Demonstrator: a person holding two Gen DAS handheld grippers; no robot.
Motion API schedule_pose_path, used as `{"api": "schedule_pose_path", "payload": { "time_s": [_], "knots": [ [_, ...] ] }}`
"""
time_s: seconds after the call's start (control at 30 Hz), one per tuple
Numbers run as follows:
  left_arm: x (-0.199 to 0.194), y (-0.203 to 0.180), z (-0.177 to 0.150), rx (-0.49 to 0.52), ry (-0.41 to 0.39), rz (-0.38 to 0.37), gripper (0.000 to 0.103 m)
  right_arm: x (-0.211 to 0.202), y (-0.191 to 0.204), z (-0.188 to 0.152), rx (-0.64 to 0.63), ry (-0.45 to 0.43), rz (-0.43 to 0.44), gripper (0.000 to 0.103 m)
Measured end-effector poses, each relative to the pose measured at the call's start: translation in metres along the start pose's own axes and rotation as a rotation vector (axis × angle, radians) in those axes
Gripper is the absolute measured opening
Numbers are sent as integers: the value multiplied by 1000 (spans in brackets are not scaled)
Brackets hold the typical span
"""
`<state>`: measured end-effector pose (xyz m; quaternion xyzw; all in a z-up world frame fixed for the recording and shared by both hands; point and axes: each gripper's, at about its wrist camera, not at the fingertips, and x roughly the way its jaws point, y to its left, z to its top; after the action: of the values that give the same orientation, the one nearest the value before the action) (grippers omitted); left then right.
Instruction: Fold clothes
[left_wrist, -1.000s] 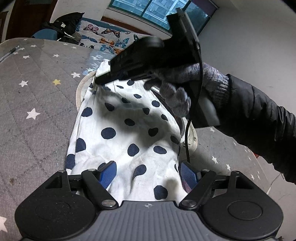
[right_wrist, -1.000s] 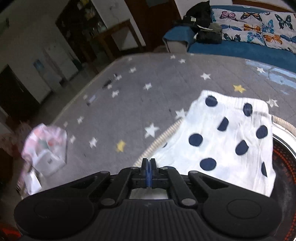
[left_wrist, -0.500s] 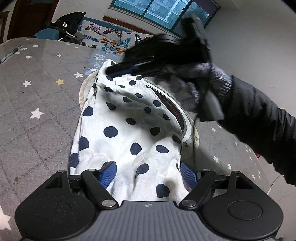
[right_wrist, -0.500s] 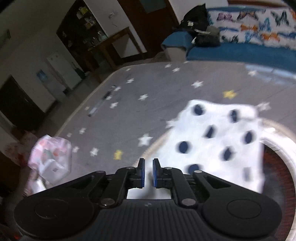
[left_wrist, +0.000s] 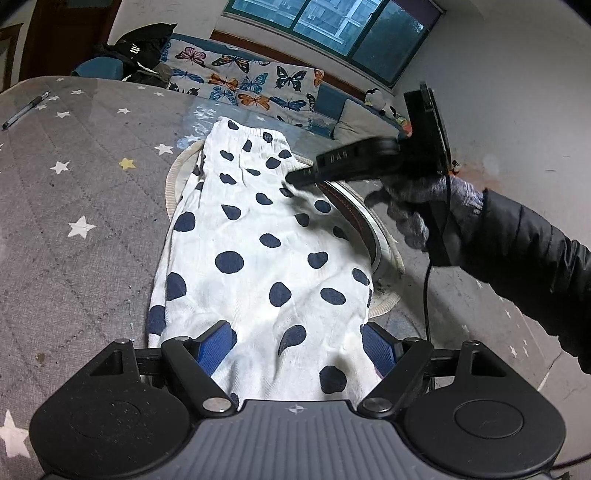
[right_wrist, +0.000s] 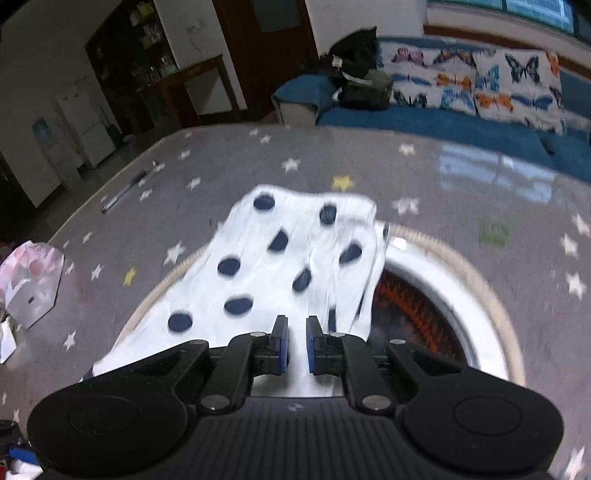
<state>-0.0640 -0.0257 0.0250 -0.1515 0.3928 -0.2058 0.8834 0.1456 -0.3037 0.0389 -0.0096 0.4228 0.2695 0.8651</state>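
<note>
A white garment with dark blue dots (left_wrist: 258, 258) lies folded lengthwise on the grey star-patterned cover, partly over a round cushion. My left gripper (left_wrist: 299, 341) is wide open, its blue pads on either side of the garment's near end. My right gripper (right_wrist: 294, 341) hovers over the garment's (right_wrist: 280, 258) right edge with its pads a small gap apart and nothing between them. It also shows in the left wrist view (left_wrist: 303, 177), held by a gloved hand above the cloth.
A round cushion with a red centre and cream rim (right_wrist: 443, 295) lies under the garment. A pen (left_wrist: 22, 110) lies at the far left. A butterfly-print sofa (left_wrist: 258, 85) stands behind. A pink-and-white bag (right_wrist: 29, 284) sits at the left edge.
The right gripper opened and let go of the garment, then moved off to the right. The cloth's far end dropped flat. The left gripper has not moved.
</note>
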Motion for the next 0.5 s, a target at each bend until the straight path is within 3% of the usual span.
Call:
{"api": "schedule_pose_path", "payload": {
  "time_s": [0.13, 0.4, 0.5],
  "knots": [
    [1, 0, 0, 3, 5, 1, 81, 18, -4, 8, -24, 11, -22, 14],
    [2, 0, 0, 0, 12, -4, 82, 30, 6, 35, -52, -57, -80, 15],
    [2, 0, 0, 0, 13, -6, 83, 42, 21, 44, -99, -51, -47, 25]
  ]
}}
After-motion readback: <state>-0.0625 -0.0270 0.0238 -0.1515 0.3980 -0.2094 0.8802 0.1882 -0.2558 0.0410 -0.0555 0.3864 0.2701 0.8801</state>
